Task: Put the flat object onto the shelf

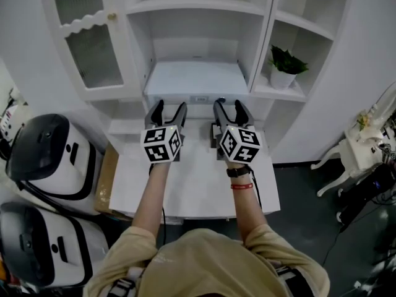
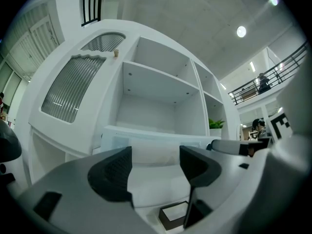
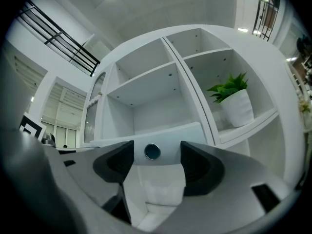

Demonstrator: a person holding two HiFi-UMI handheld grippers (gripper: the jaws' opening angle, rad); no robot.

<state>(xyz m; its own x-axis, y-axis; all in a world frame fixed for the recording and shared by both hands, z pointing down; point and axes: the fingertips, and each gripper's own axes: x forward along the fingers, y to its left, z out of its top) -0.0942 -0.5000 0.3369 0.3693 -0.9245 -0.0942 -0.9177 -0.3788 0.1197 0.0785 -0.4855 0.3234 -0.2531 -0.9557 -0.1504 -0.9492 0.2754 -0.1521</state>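
Observation:
A flat white slab (image 1: 195, 78) lies in the middle bay of the white shelf unit (image 1: 198, 6), its front edge toward me. That edge carries a small round dark knob (image 3: 152, 151). My left gripper (image 1: 167, 109) and right gripper (image 1: 231, 106) hover side by side just in front of the edge, over a white table (image 1: 192, 184). Both point level at the shelf. In the left gripper view the left gripper (image 2: 156, 167) stands open on bare white surface, with the slab (image 2: 146, 143) beyond its tips. The right gripper (image 3: 157, 162) is open too, the knob framed between its jaws.
A potted plant (image 1: 284, 67) stands in the right-hand bay. A ribbed-glass cabinet door (image 1: 93, 42) is at the left. Two white-and-black machines (image 1: 46, 153) sit on the floor at the left, an ornate white stand (image 1: 352, 153) at the right. A small dark block (image 2: 173, 214) lies on the table.

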